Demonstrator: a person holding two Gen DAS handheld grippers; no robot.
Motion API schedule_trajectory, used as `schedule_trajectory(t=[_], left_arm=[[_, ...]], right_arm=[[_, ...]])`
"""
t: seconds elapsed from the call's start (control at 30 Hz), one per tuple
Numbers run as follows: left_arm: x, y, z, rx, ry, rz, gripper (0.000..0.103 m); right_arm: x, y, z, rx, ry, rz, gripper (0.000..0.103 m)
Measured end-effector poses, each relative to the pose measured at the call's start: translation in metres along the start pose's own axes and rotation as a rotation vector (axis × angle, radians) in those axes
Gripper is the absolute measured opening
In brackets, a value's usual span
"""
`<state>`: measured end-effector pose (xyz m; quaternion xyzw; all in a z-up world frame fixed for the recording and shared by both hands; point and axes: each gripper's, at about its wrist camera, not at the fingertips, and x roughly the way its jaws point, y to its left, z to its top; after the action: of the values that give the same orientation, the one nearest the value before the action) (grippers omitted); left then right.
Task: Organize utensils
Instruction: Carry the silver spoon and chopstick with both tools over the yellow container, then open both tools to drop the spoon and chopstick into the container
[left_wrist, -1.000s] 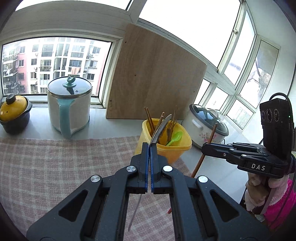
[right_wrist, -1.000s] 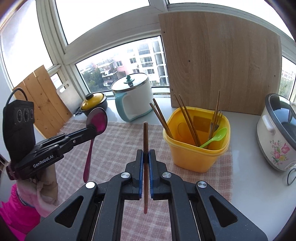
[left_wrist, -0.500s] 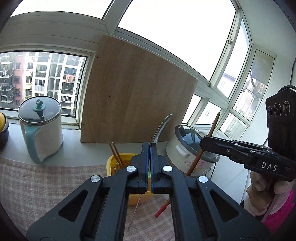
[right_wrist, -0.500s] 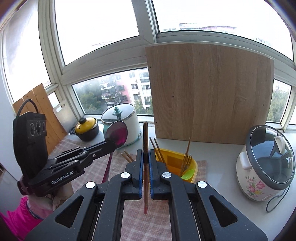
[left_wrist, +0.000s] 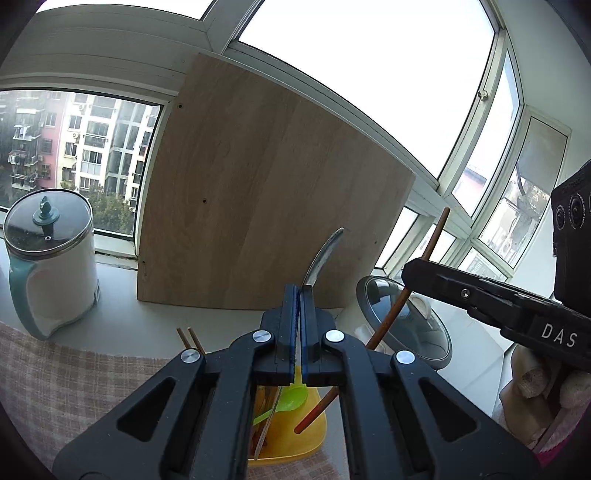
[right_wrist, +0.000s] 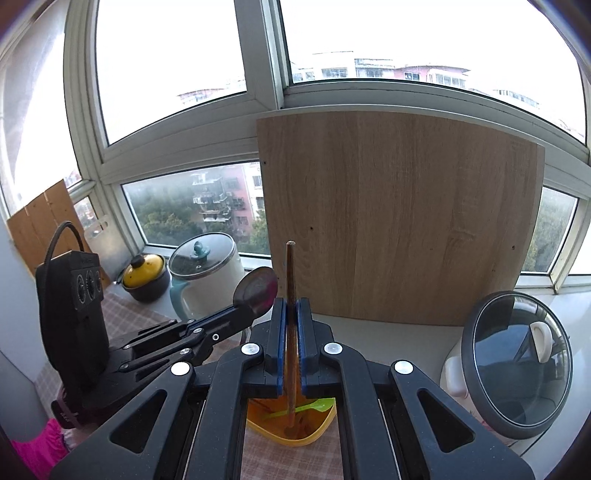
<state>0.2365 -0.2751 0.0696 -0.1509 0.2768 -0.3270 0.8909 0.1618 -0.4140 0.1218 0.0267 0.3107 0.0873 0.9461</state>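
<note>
My left gripper (left_wrist: 298, 295) is shut on a metal spoon (left_wrist: 322, 254); its bowl sticks up past the fingertips and its handle hangs down over the yellow utensil bin (left_wrist: 314, 428). The right gripper (right_wrist: 291, 310) is shut on a brown wooden chopstick (right_wrist: 290, 273) held upright, its lower end above the yellow bin (right_wrist: 295, 434). A green spoon (right_wrist: 314, 406) and several chopsticks lie in the bin, which both grippers largely hide. The spoon (right_wrist: 258, 286) and left gripper (right_wrist: 236, 317) appear left in the right wrist view; the chopstick (left_wrist: 428, 254) and right gripper (left_wrist: 410, 273) appear right in the left wrist view.
A wooden board (right_wrist: 399, 221) leans against the window behind the bin. A rice cooker (right_wrist: 517, 362) stands to the right, a white kettle with teal handle (left_wrist: 48, 266) and a yellow-lidded pot (right_wrist: 146, 275) to the left. A checked cloth (left_wrist: 55, 387) covers the counter.
Both grippers have risen and come forward over the yellow bin, which now lies under their jaws. The spoon and chopstick stay gripped.
</note>
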Motion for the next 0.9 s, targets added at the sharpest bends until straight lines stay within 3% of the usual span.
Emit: schedule_trajectory(t=[0.3,0.63,0.7,0.77,0.83,0.9], left_arm=[[0.022,0.015,-0.014,-0.015,0.016,0.041,0.000],[0.011,0.022,-0.025,-0.006,0.041,0.080,0.000],[0.008,0.024,-0.026,-0.005,0.048,0.084,0.000],[0.005,0.025,-0.028,0.001,0.063,0.084,0.000],[0.000,0.024,-0.030,0.012,0.069,0.090,0.001],[-0.005,0.024,-0.033,0.018,0.073,0.092,0.001]], right_arm=[[0.039,-0.016,-0.019,0.016,0.076,0.029,0.004],[0.056,-0.021,-0.046,0.047,0.151,0.038,0.004],[0.058,-0.020,-0.047,0.055,0.157,0.032,0.007],[0.056,-0.019,-0.050,0.059,0.155,0.025,0.023],[0.053,-0.018,-0.052,0.065,0.150,0.024,0.031],[0.050,-0.015,-0.055,0.068,0.149,0.016,0.031]])
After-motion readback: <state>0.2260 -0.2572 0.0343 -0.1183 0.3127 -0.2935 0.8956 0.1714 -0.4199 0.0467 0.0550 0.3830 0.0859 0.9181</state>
